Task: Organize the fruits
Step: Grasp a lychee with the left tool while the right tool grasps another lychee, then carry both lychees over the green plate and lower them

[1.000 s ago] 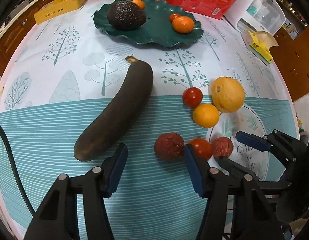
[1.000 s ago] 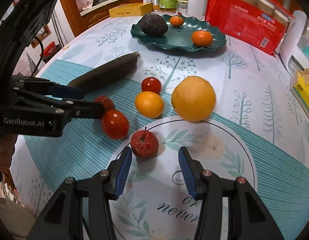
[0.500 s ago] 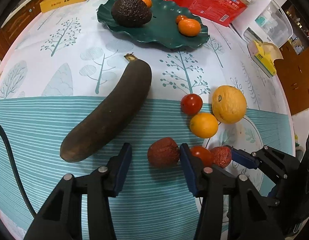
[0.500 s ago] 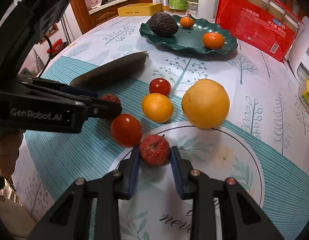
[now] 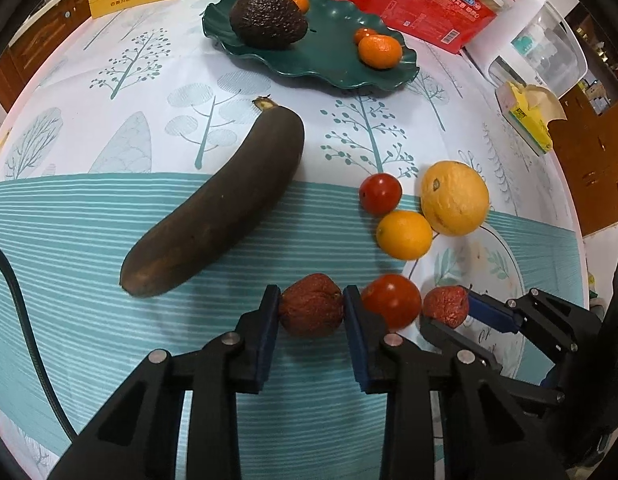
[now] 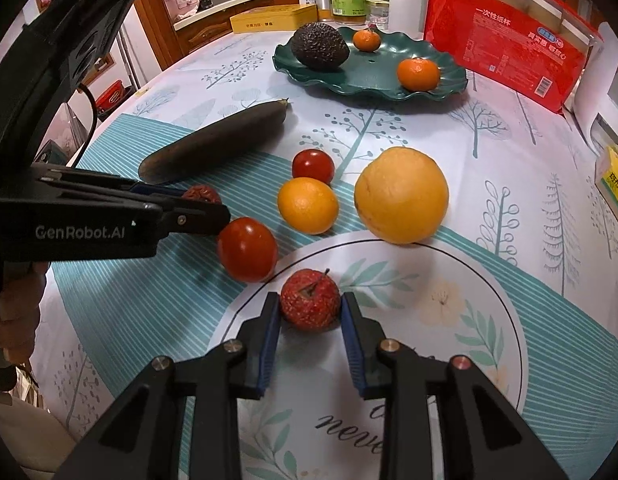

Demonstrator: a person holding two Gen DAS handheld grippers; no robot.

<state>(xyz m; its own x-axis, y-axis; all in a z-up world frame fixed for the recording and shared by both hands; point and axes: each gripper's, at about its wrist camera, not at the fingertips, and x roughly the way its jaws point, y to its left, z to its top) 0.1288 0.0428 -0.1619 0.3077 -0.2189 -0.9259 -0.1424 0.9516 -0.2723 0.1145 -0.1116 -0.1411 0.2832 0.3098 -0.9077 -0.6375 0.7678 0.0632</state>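
A wrinkled dark-red fruit (image 5: 311, 305) is gripped by the left gripper (image 5: 311, 312), whose jaws have just closed. A brighter red fruit (image 6: 310, 298) is clamped by the right gripper (image 6: 310, 312); both fruits rest on the tablecloth (image 5: 89, 216).

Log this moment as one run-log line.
left gripper: shut on dark wrinkled red fruit | right gripper: shut on bright bumpy red fruit | both fruits on tablecloth

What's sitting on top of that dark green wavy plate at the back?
On the green plate: a dark avocado and small tangerines, two clear in the right view. The left view shows another half hidden.
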